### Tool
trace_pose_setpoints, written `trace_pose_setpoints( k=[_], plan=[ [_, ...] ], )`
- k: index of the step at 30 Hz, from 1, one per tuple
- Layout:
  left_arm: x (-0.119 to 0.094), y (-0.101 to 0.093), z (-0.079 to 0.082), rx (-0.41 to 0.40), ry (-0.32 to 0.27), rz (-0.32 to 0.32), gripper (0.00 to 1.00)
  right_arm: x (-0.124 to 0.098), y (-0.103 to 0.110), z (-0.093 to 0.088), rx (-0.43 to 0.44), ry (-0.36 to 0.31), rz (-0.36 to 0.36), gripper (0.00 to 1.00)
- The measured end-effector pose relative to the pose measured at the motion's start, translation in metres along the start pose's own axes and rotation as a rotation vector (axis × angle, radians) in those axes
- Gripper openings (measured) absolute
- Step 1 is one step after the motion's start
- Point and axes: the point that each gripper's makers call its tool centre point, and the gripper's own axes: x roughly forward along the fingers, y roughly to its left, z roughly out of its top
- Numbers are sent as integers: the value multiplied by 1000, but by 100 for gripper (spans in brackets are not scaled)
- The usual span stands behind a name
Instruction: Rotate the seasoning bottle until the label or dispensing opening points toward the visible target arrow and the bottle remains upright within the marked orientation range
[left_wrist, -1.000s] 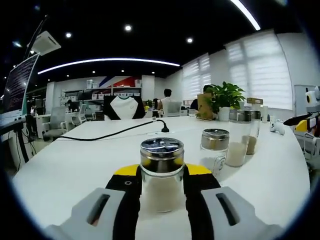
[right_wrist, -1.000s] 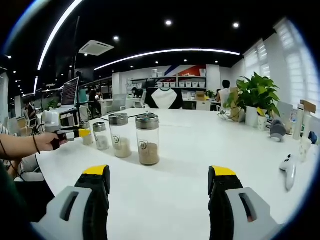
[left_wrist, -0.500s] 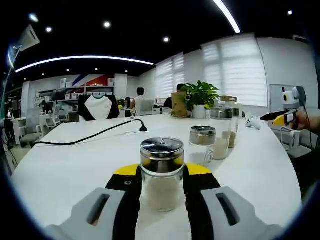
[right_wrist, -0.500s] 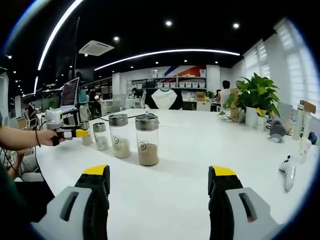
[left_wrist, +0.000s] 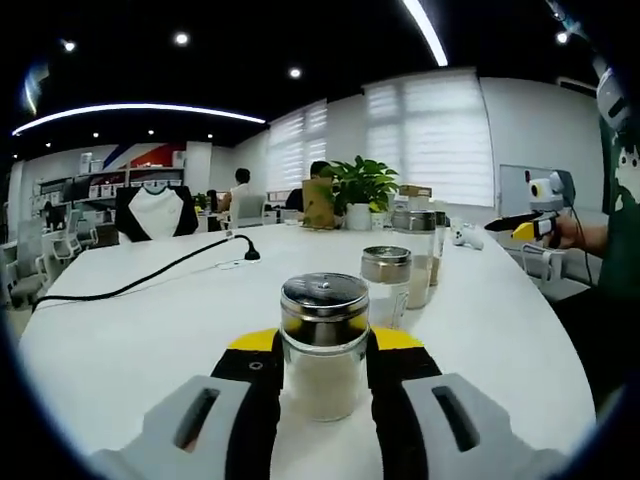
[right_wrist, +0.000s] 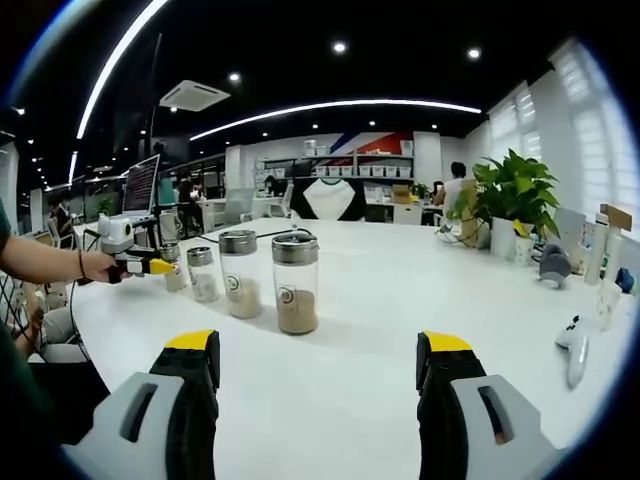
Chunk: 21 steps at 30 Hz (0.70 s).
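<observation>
A small glass seasoning bottle with a perforated metal lid and pale powder stands upright on the white table. My left gripper is shut on it, one jaw against each side. In the right gripper view the same bottle is far left, with the left gripper held there by a person's hand. My right gripper stands open over bare table, well short of the bottle row. No arrow mark is visible.
Three more lidded bottles stand in a row: a short one and two tall ones. A black cable crosses the table. A potted plant and a white controller are at the right.
The left gripper view has swung so the room slides left while the bottle stays between the jaws: the gripper has turned with the bottle. The right gripper has not moved.
</observation>
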Motion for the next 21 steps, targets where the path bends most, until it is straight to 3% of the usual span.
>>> trace_pose_setpoints(
  k=[7,15,17,19,21],
  plan=[
    [0,3,-1,19,19,-53,34,0,0,0,-17,7,-3,82],
    [0,1,-4,-14,37,-55,35,-1,-2,-1,-38,14,-19,83],
    [-1,1,-6,-20,43,-40,40,-1,-3,-1,-34,13,-20,83],
    [-2,-2,-8,-26,45,-32,53,-1,-4,-1,-31,11,-22,83],
    [-5,-2,-7,-5,41,11,57,-1,-4,-2,-32,15,-24,83]
  ],
)
